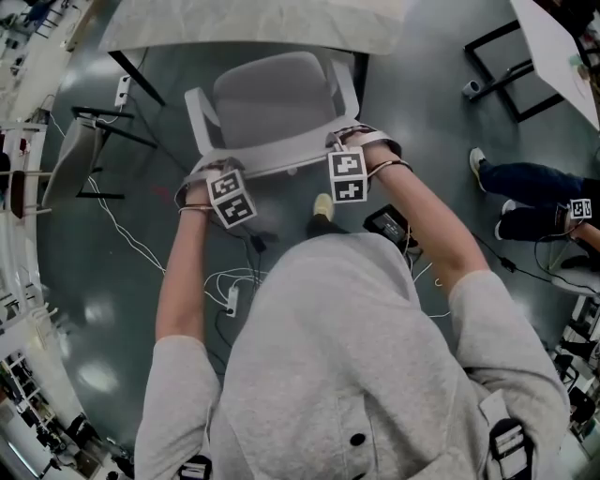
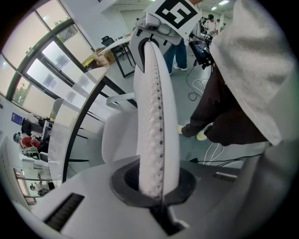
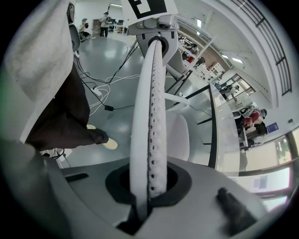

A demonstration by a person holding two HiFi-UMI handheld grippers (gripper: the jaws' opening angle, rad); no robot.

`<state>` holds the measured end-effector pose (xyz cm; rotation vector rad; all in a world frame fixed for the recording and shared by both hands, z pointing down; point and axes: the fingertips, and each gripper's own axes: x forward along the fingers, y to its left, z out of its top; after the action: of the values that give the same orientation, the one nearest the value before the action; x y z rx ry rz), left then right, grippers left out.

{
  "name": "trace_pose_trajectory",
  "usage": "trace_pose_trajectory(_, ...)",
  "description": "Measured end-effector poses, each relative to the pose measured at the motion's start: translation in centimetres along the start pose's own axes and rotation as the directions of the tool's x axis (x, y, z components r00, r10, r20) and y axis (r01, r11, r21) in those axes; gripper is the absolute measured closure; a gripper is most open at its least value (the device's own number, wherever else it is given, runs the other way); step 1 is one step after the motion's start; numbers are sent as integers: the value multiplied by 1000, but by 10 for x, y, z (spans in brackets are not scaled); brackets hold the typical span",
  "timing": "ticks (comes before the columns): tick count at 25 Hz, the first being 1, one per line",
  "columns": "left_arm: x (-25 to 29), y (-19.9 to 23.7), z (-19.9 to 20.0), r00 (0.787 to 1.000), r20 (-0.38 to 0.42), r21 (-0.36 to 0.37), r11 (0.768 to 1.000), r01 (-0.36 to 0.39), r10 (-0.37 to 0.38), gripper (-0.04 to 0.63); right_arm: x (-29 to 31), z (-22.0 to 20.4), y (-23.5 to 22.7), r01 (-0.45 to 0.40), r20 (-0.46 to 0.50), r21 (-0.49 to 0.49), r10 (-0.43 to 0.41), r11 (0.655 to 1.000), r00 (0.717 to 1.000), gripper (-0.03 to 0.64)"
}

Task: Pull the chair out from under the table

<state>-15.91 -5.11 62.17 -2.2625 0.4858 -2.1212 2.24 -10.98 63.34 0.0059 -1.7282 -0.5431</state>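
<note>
Here both tools are biting the top rim [image 2: 154, 116] of the chair [image 1: 272, 103] back. The left hand-held gripper [image 1: 221, 176] is clamping narrow on the rim toward one corner, and the right hand-held gripper [image 1: 342, 150] is pinching the same rim toward the other. The chair is standing on the floor [image 1: 112, 272] directly ahead of the person, its seat lying just at the near edge of the tabletop [image 1: 253, 23], the front possibly tucking beneath it. To pull well, I am judging that both hands should be drawing back together and level, so the chair is travelling straight rather than twisting; uneven force is risking an armrest [image 1: 199, 117] swinging toward the table leg [image 1: 136, 75]. The cables [image 1: 234, 281] lying on the floor behind are looking like a snag risk. The rim is appearing as smooth white plastic, thin and gently curved, with a row of small holes and a dimpled mesh face beside it; the seat is looking rounded, pale grey and apparently padded
</note>
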Motion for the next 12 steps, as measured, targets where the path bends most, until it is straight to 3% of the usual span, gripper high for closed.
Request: trace_pose_trajectory(12,-17,-46,1,1000,-4,4,1000,8,-8,581,-22,9,44,-9,8,-1,9,1000,1000,589)
